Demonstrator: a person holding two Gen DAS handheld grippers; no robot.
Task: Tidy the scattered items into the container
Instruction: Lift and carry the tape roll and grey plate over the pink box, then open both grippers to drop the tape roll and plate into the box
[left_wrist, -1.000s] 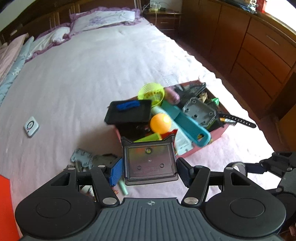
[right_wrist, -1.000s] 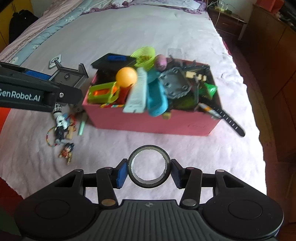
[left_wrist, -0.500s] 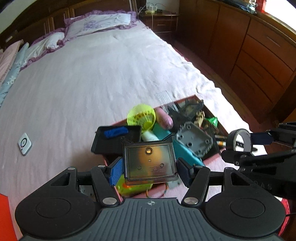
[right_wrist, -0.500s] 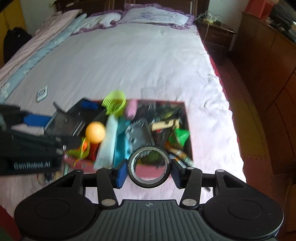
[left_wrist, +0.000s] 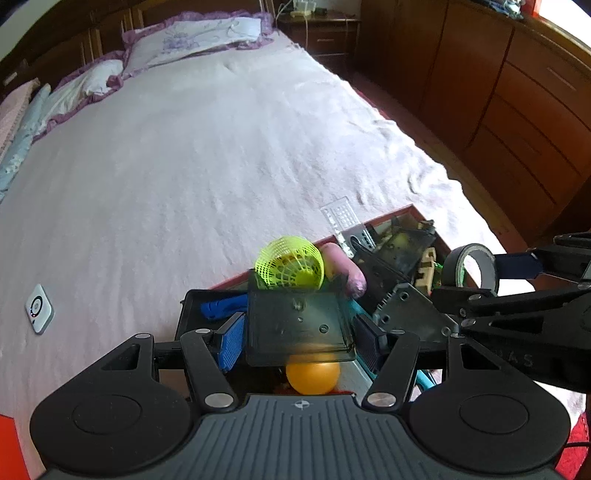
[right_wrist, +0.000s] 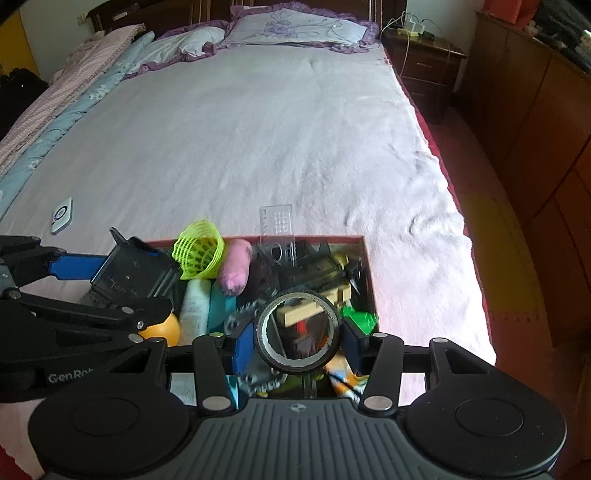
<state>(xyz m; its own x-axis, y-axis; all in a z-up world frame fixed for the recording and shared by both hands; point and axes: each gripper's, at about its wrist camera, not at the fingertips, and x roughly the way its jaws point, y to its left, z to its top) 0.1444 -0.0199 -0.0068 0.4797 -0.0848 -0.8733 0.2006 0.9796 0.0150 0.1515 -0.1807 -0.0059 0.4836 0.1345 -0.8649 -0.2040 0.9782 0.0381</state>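
Observation:
A red box (right_wrist: 370, 280) full of odd items sits on the white bed. My left gripper (left_wrist: 297, 334) is shut on a dark translucent plastic case (left_wrist: 299, 328) and holds it over the box's left part, above an orange ball (left_wrist: 313, 376). My right gripper (right_wrist: 297, 338) is shut on a black tape roll (right_wrist: 295, 363) and holds it over the box's middle; the roll also shows in the left wrist view (left_wrist: 471, 267). A yellow-green mesh shuttlecock (right_wrist: 199, 254) and a pink tube (right_wrist: 236, 271) lie in the box's far part.
A small white square device (left_wrist: 38, 308) lies on the bed to the left. A clear ruler (right_wrist: 277, 218) lies just behind the box. Pillows are at the head of the bed. Wooden drawers (left_wrist: 517, 110) and a nightstand stand to the right, beyond the bed's edge.
Both grippers have moved forward from the bed in front of the box to above it, each still holding its item. The scattered items by the box have dropped out of view.

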